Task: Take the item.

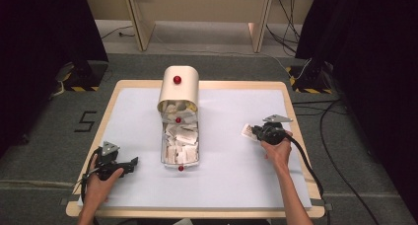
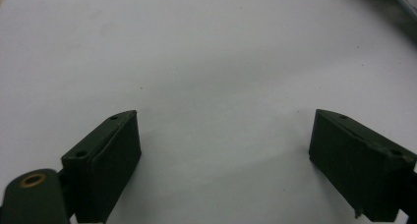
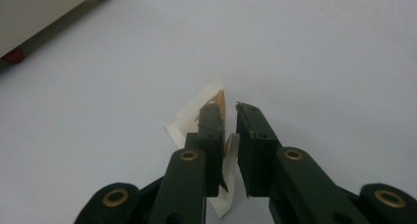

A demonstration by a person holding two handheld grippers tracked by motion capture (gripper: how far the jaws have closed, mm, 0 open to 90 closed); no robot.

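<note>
Pinching one sachet (image 3: 209, 108) in right tool (image 3: 227, 108), left tool (image 2: 223, 160) spread apart, one box (image 1: 180, 136) of sachets

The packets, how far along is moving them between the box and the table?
Nothing looks finished: no packets lie loose on the white mat. In hand: the right tongs are shut on one packet over the mat, right of the box. Whether it is coming out or going in, I cannot tell. The drawer stands open, full of packets. The left tongs are open with nothing between the jaws.
</note>
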